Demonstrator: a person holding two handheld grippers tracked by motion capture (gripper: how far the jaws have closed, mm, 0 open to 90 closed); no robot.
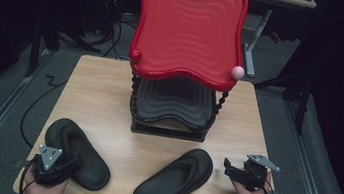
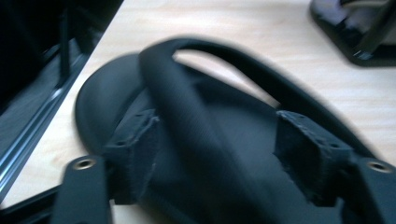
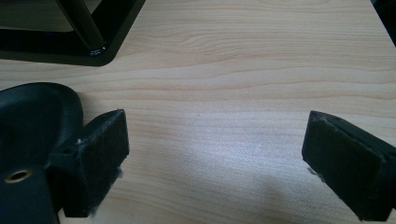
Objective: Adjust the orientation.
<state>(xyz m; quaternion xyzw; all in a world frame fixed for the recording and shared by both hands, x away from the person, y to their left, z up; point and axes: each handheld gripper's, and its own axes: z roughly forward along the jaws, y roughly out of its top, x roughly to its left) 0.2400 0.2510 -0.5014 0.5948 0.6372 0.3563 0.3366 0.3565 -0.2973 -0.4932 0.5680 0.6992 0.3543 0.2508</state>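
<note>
Two slippers are laid out on the surface [image 1: 110,94]; the left slipper [image 1: 77,152] is straddled, ungripped, by the wide-open left hand-held gripper [image 1: 57,165]. Closing on its strap [image 2: 187,116] is probably needed next. Right hand-held gripper [image 1: 238,172] is held wide open, empty.

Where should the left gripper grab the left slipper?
On the strap. It arches clear of the sole of the left slipper, leaving a gap for a jaw. The left gripper, open, already straddles it from the near end, so closing there looks best.
</note>
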